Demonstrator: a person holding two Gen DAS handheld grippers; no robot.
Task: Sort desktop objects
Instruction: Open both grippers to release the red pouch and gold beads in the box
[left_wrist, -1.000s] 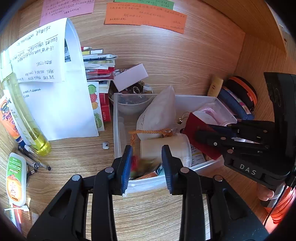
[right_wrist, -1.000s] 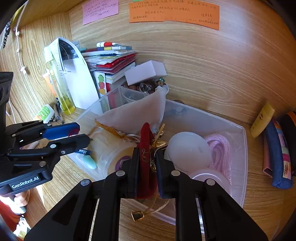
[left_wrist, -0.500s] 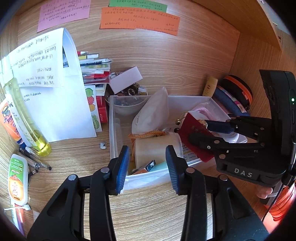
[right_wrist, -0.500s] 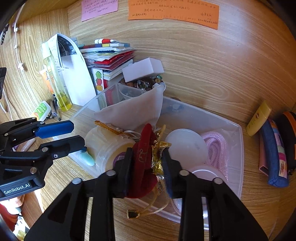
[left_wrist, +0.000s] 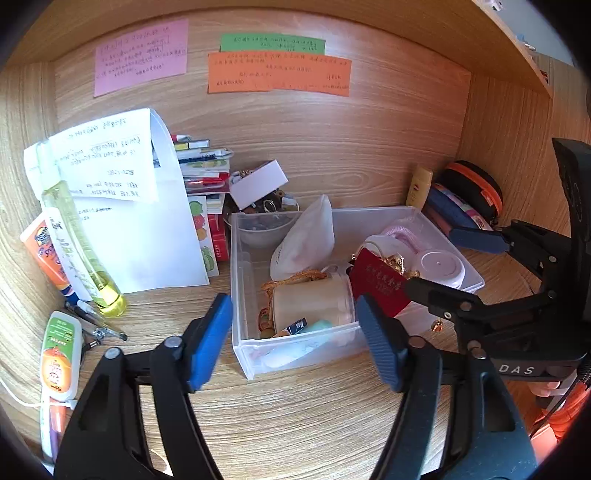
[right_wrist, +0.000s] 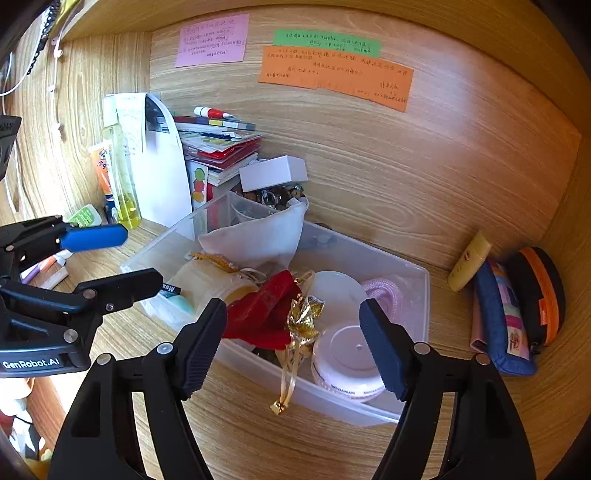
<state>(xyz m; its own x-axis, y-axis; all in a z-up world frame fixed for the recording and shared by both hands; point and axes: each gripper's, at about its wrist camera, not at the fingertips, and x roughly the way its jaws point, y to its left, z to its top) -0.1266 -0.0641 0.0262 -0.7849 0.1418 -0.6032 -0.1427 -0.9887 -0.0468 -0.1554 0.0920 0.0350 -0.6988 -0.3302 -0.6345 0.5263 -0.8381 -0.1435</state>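
Note:
A clear plastic bin (left_wrist: 295, 345) (right_wrist: 369, 408) sits on the wooden desk, holding a white pouch (left_wrist: 303, 240) (right_wrist: 258, 236), a cream jar (left_wrist: 310, 301), round pink-white tubs (right_wrist: 347, 356) and pink cord. A red pouch (right_wrist: 269, 317) (left_wrist: 380, 286) with gold tie lies on the bin's near rim, its cord hanging outside. My right gripper (right_wrist: 293, 347) is open and empty, jaws wide either side of the red pouch, not touching it. My left gripper (left_wrist: 293, 343) is open and empty in front of the bin's near wall.
A yellow bottle (left_wrist: 79, 240), tubes (left_wrist: 59, 354), pens and white paper (left_wrist: 140, 229) stand left. Stacked books (right_wrist: 218, 147) and a white box (right_wrist: 273, 171) sit behind the bin. Pencil cases (right_wrist: 502, 321) and a small tube (right_wrist: 469, 260) lie right. Sticky notes hang on the back wall.
My right gripper opened and let go of the red pouch, which now rests on the bin's rim. Both grippers drew back from the bin, and the left one opened wider.

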